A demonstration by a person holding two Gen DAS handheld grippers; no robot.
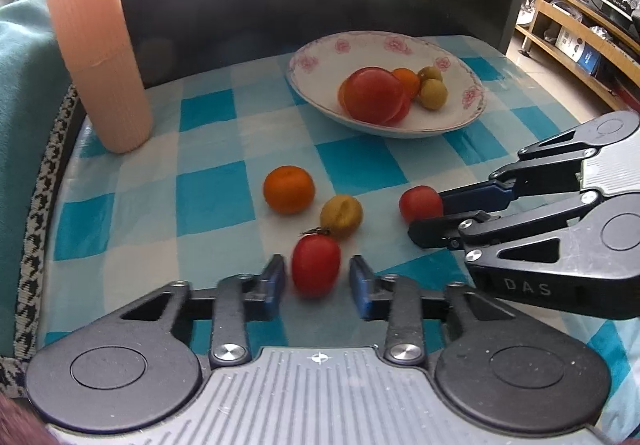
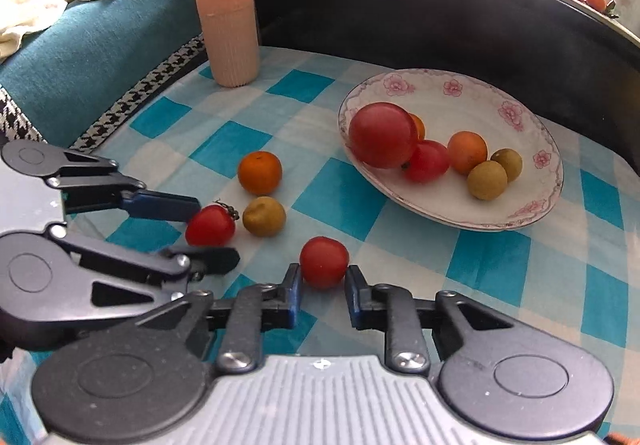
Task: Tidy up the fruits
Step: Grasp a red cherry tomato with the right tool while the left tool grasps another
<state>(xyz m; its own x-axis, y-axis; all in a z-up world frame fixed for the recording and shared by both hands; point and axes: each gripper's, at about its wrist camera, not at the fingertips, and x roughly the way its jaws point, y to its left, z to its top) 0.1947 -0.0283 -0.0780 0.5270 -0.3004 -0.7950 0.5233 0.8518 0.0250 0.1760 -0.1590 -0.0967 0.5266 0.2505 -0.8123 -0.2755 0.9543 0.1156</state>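
On the checked cloth [image 1: 208, 201] covering the desk, the left gripper [image 1: 316, 277] has its jaws closed around a stemmed red tomato [image 1: 316, 265], which sits low near the front edge. The right gripper [image 2: 323, 283] pinches a second small red tomato [image 2: 323, 261] just to the right of it. Between and behind the two lie a loose orange [image 1: 289, 189] and a yellow-green fruit [image 1: 341, 215], the latter just beside the stemmed tomato. Farther back, toward the right, the flowered plate [image 2: 460, 89] holds more tomatoes, oranges and green fruits. A ribbed peach-coloured cylinder [image 2: 228, 5] stands upright at the back left corner, against a dark wall.
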